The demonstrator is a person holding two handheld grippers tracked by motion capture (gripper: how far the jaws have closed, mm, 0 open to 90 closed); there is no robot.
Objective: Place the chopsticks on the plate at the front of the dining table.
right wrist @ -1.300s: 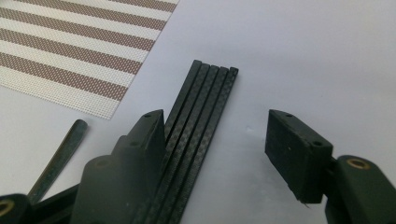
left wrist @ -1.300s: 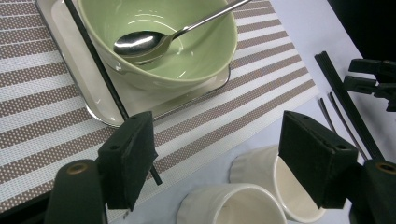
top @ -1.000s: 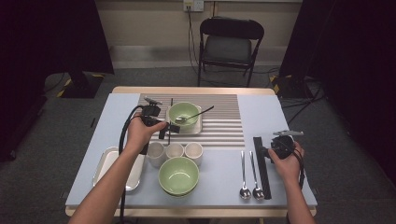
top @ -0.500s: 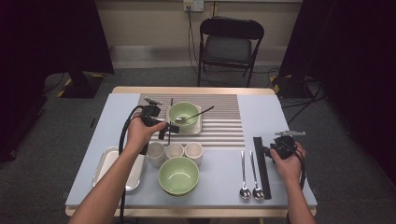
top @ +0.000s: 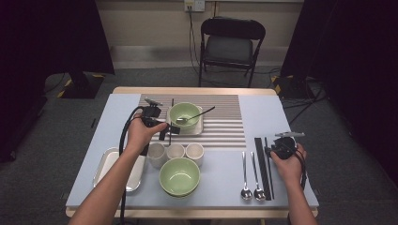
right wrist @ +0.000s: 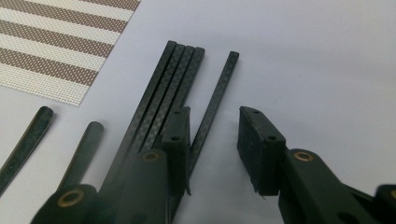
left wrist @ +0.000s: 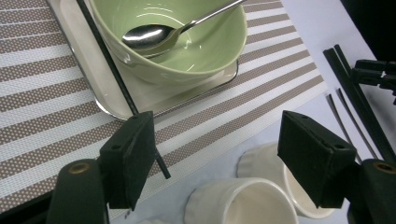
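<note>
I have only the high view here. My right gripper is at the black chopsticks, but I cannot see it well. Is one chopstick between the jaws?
Observer: Yes. The right gripper view shows a single chopstick between the jaws of the right gripper, apart from the four chopsticks packed side by side. The jaws have just been closing, but a gap remains at one pad.
Operator: And the left gripper, does it hold something?
Observer: No. The left gripper stands wide open. Another chopstick lies on the tray beside the green bowl, its end near one jaw.
</note>
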